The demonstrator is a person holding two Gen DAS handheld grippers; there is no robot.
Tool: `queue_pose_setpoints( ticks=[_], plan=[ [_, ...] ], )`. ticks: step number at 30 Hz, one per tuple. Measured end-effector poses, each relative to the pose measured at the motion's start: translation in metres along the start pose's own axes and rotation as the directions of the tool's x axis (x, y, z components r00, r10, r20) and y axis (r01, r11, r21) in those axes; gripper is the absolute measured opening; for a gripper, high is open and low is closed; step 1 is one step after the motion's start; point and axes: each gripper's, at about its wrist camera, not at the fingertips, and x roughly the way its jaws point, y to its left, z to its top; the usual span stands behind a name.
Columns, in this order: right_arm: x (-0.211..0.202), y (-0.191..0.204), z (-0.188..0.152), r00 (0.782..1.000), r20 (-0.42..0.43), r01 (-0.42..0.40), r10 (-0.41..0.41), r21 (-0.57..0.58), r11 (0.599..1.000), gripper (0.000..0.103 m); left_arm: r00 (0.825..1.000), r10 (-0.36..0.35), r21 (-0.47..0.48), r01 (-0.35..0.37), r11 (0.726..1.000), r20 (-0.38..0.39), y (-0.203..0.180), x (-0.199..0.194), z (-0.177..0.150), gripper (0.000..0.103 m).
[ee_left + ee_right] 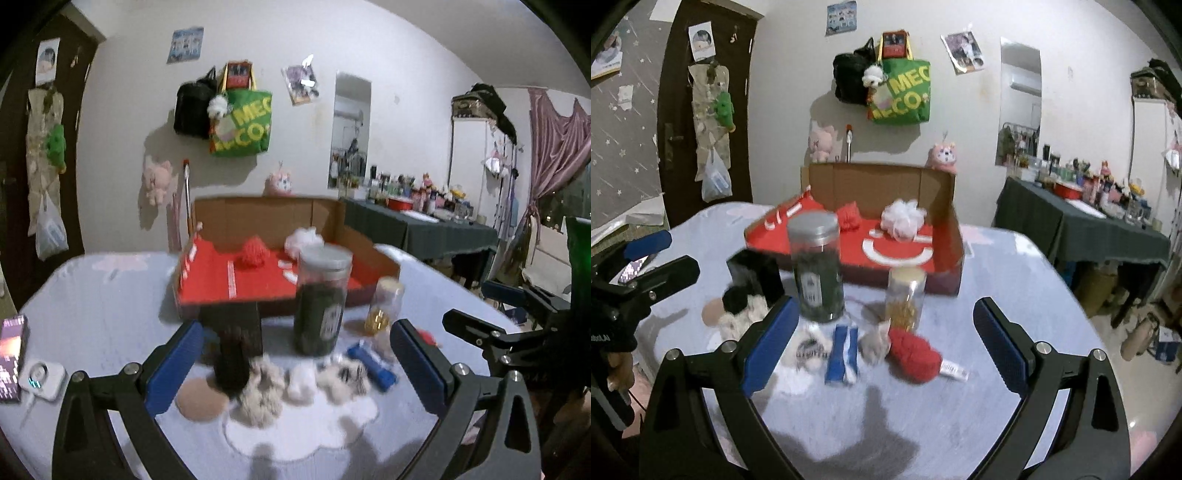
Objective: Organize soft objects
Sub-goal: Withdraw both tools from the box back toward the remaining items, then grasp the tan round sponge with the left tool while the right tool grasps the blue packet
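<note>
An open cardboard box with a red floor [236,280] [827,236] stands at the back of the table, holding a red knitted ball [252,251] [849,216] and a white mesh puff [303,239] [903,218]. In front lie several soft items: a black fluffy piece [231,365], beige fluffy scrunchies [262,391], a white puff [301,378], a tan round pad [201,398], a blue-and-white cloth [842,352] and a red knitted piece [915,356]. My left gripper [295,362] is open above the fluffy pieces. My right gripper [884,339] is open around the blue cloth and red piece.
A tall jar of dark leaves [321,302] [816,269] and a small jar of gold bits [382,304] [907,299] stand before the box. A black box [232,325] [755,277] stands left of them. A phone [11,358] and white device [42,380] lie at the table's left edge.
</note>
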Motion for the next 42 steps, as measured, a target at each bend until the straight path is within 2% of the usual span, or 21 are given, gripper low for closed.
queue_pose_setpoints(
  ticks=[5,11,18,22,24,26,30,32,37,42],
  plan=[
    [0.023,0.003,-0.022,0.998,-0.064,-0.016,0.017,0.019,1.000,0.097,0.997,0.020,-0.018,-0.022,1.000,-0.077,0.007,0.018,-0.025,0.103],
    [0.049,0.008,-0.035,0.992,-0.120,-0.038,0.042,0.033,0.999,0.097,0.990,0.049,-0.034,-0.054,0.998,-0.135,0.026,0.029,-0.038,0.103],
    [0.067,0.012,-0.039,0.986,-0.147,-0.078,0.085,0.053,0.996,0.097,0.977,0.106,-0.028,-0.113,0.993,-0.182,0.056,0.036,-0.042,0.103],
    [0.072,0.019,-0.040,0.986,-0.146,-0.076,0.080,0.028,0.997,0.096,0.969,0.124,-0.020,-0.131,0.991,-0.216,0.071,0.041,-0.044,0.103],
    [0.073,0.022,-0.039,0.985,-0.146,-0.091,0.093,0.021,0.996,0.094,0.964,0.118,-0.010,-0.124,0.992,-0.237,0.076,0.044,-0.045,0.103],
    [0.075,0.023,-0.039,0.982,-0.153,-0.107,0.110,0.028,0.994,0.082,0.959,0.122,0.012,-0.123,0.992,-0.257,0.079,0.048,-0.046,0.102],
    [0.081,0.023,-0.040,0.977,-0.173,-0.122,0.127,0.040,0.992,0.069,0.952,0.111,0.039,-0.105,0.994,-0.284,0.085,0.054,-0.047,0.099],
    [0.084,0.022,-0.041,0.975,-0.183,-0.118,0.124,0.045,0.992,0.057,0.950,0.098,0.044,-0.089,0.995,-0.297,0.087,0.058,-0.047,0.099],
    [0.089,0.018,-0.043,0.970,-0.197,-0.129,0.139,0.064,0.990,0.051,0.943,0.094,0.072,-0.074,0.995,-0.318,0.091,0.068,-0.045,0.095],
    [0.086,0.019,-0.041,0.971,-0.188,-0.141,0.146,0.043,0.989,0.051,0.932,0.093,0.081,-0.068,0.994,-0.349,0.098,0.074,-0.046,0.092]
  ],
)
